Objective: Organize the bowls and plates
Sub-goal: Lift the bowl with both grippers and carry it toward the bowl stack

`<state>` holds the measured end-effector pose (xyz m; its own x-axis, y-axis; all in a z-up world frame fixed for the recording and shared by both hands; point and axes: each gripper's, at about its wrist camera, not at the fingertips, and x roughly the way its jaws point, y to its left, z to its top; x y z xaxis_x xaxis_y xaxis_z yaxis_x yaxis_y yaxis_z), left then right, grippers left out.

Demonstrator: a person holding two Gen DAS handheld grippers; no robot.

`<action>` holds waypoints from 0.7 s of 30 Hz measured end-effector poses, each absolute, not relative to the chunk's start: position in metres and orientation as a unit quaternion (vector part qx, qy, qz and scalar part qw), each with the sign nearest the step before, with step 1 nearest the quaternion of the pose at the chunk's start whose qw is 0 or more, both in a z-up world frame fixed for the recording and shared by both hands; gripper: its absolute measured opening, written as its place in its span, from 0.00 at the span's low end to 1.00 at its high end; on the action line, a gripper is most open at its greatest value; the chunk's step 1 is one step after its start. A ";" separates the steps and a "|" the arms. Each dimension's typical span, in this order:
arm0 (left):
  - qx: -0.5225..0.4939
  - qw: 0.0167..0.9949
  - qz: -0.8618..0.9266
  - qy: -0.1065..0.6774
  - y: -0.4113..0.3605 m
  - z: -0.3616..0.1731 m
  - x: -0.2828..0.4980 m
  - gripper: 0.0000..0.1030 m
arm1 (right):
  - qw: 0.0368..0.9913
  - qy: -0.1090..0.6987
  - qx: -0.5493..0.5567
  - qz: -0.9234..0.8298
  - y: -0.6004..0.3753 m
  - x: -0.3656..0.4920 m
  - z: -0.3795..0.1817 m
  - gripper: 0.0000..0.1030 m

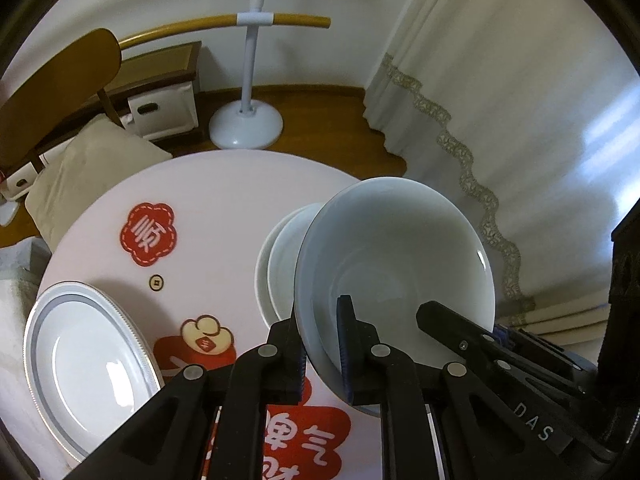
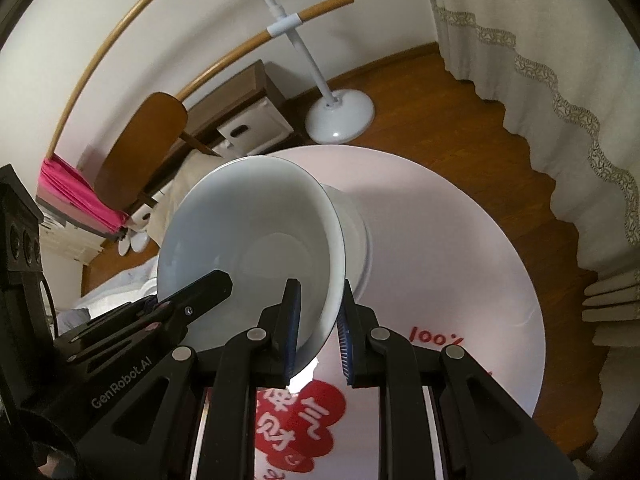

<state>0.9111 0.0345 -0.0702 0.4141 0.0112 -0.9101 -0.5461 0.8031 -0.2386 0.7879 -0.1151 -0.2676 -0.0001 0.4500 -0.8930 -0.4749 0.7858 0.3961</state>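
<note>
A white bowl (image 1: 396, 256) is held tilted above the round pink table (image 1: 208, 200), gripped by both grippers on opposite sides of its rim. My left gripper (image 1: 322, 344) is shut on its left rim. My right gripper (image 2: 318, 332) is shut on its right rim, the bowl (image 2: 248, 248) filling that view. Behind the held bowl sit two more white bowls (image 1: 276, 264), nested on the table; they also show in the right wrist view (image 2: 356, 236). A stack of silver-rimmed white plates (image 1: 92, 364) lies at the table's left.
The table carries red printed designs (image 1: 148, 236). Beyond it are a white lamp stand (image 1: 246, 124), a wooden chair (image 1: 60, 80) with a cushion, white storage boxes (image 1: 164, 108) and a curtain (image 1: 500, 100) on the right over wood floor.
</note>
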 end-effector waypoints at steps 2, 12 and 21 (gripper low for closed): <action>-0.262 0.797 0.174 0.516 0.034 -0.074 0.916 0.10 | 0.705 0.630 -0.014 0.325 -0.117 0.788 -0.271 0.17; -0.273 0.786 0.171 0.528 0.035 -0.093 0.931 0.11 | 0.704 0.637 -0.031 0.312 -0.108 0.792 -0.283 0.17; -0.284 0.784 0.165 0.527 0.042 -0.109 0.932 0.12 | 0.714 0.632 -0.064 0.296 -0.099 0.788 -0.284 0.19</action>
<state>0.9316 0.0422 -0.1085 0.3906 -0.0405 -0.9196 -0.5584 0.7838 -0.2718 0.7881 -0.0986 -0.2844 0.0267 0.3416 -0.9395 -0.5039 0.8163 0.2825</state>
